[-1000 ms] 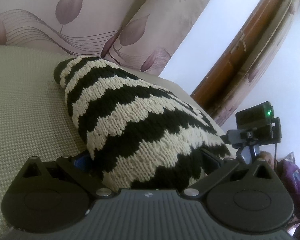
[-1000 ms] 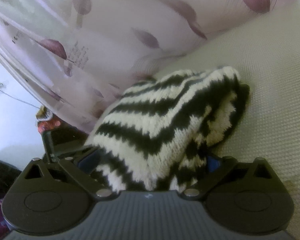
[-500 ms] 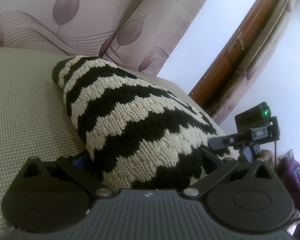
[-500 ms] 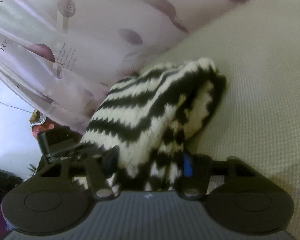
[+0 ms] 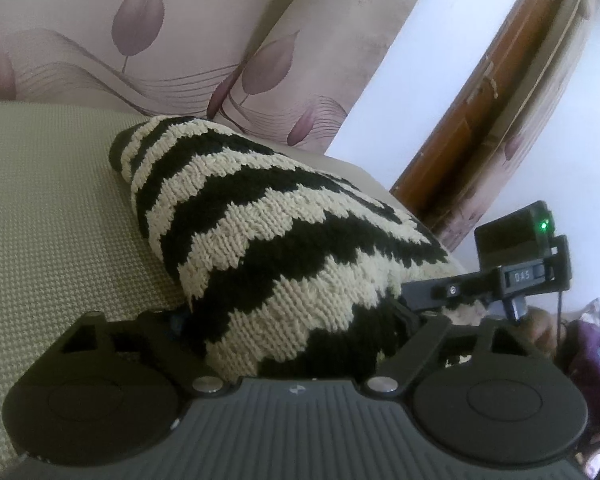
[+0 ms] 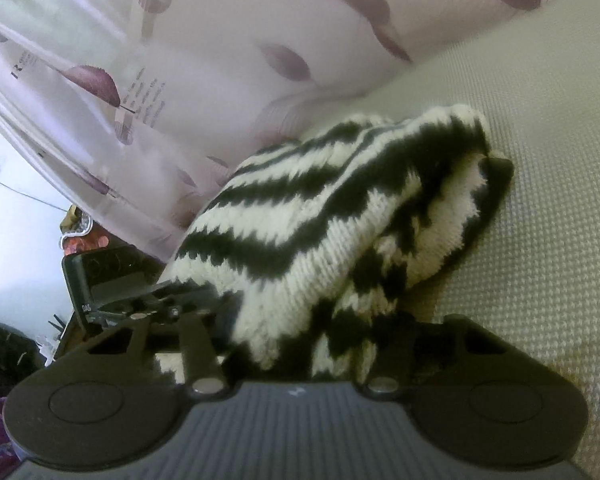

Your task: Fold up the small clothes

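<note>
A black-and-cream zigzag knitted garment [image 5: 260,248] lies bunched on a pale woven surface [image 5: 52,220]. It fills the space between the fingers of my left gripper [image 5: 292,320], whose jaws stand wide with the knit heaped over them, hiding the fingertips. In the right wrist view the same knit [image 6: 320,232] lies folded over itself, and my right gripper [image 6: 300,328] has its jaws wide apart around the near end of it. The right gripper's body shows in the left wrist view [image 5: 512,272], close on the right.
A leaf-patterned curtain [image 5: 140,40] hangs behind the surface. A brown wooden frame [image 5: 480,100] stands at the right. Purple cloth [image 5: 596,360] lies off the surface edge. The woven surface stretches to the right in the right wrist view [image 6: 540,200].
The right gripper closed on the knit half a second ago and now stands open again, its jaws wide. The knit has spread and slumped. The left gripper barely moved.
</note>
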`<state>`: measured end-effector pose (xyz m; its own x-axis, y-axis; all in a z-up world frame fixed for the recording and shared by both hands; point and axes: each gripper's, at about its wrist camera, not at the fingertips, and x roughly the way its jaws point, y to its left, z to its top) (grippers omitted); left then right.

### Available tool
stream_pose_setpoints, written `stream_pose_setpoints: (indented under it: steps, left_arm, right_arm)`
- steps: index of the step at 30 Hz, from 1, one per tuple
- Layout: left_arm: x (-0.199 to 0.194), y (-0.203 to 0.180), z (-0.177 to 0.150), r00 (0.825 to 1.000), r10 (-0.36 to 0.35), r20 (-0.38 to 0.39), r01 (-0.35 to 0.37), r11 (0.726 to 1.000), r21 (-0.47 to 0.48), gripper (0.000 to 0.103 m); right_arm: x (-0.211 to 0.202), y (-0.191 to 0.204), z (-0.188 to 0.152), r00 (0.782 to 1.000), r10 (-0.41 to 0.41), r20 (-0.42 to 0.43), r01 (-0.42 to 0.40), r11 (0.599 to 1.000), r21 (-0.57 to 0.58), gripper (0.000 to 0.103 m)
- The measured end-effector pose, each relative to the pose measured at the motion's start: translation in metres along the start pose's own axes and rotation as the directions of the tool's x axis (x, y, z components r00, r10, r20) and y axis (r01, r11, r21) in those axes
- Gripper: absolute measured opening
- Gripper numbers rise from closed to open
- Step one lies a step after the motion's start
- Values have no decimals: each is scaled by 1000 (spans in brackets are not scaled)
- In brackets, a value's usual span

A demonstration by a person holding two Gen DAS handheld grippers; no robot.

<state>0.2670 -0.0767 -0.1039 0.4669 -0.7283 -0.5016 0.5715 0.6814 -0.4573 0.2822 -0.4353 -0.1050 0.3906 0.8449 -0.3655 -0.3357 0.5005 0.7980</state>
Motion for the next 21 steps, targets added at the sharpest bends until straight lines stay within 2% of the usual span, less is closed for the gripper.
stream_pose_setpoints:
  steps: [5, 8, 11, 15, 21]
  left_arm:
    - [-2, -5, -3, 1000, 24, 11, -25, 999, 28, 79]
    - [-1, -6, -2, 999, 36, 6, -36, 999, 29, 82]
    - [1, -8, -2, 999, 49, 5, -50, 998, 38, 83]
    - [1, -13, -2, 997, 70, 14, -70, 996, 54, 81]
    - [-5, -27, -3, 993, 110, 47, -114, 987, 113, 68]
  right_arm:
    - [2, 1, 1, 1000, -5, -3, 5, 1000, 9, 52]
    - [4, 6, 1, 1000, -14, 0, 14, 1000, 11, 59]
    - [6, 11, -2, 999, -34, 5, 34, 999, -17, 60]
    - [6, 17, -5, 997, -70, 26, 71, 997, -44, 55]
    - [2, 32, -11, 992, -100, 78, 102, 994, -33, 47]
